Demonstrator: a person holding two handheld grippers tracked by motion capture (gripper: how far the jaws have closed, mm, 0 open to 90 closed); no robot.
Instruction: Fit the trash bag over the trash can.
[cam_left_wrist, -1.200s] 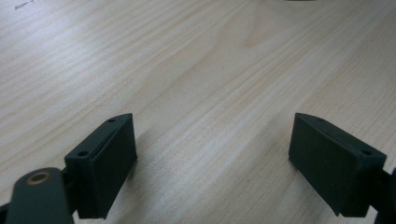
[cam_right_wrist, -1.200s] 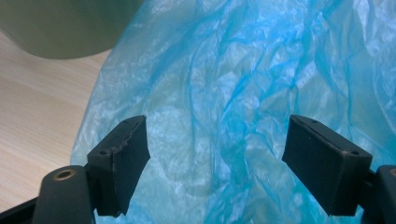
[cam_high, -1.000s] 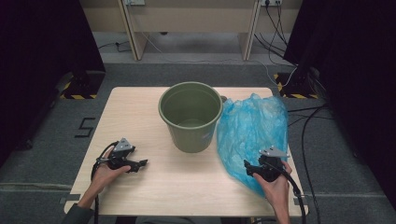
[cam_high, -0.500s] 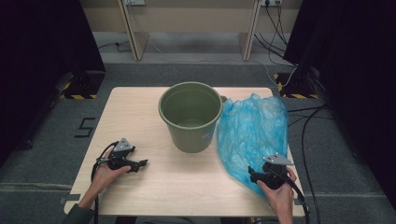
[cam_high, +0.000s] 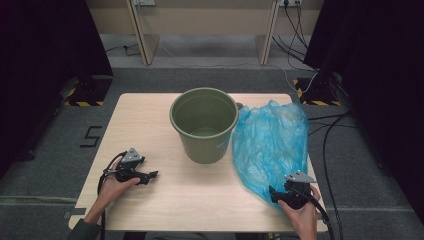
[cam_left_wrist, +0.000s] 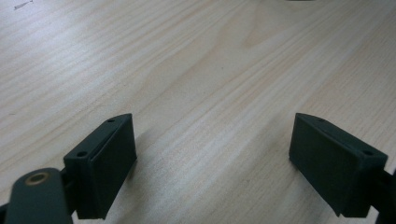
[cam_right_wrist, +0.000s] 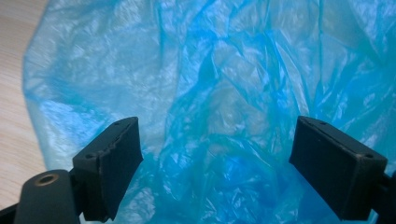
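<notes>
Blue plastic bag (cam_high: 270, 145), just one, lies crumpled on the desk (cam_high: 150, 120) straight ahead of the right hand-held gripper (cam_high: 274, 192), beside one green bucket (cam_high: 204, 125). Two hand-held grippers total. From above you get the whole layout; the right gripper view shows the bag's wrinkles between jaws that have just been opening, nothing pinched. Left hand-held gripper (cam_high: 152, 175) rests low on bare wood, jaws apart.

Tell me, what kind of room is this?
Probably a lab or recording studio, not a home: black curtains flank a lone wooden table, cables trail over grey carpet, and hazard tape marks the floor.
</notes>
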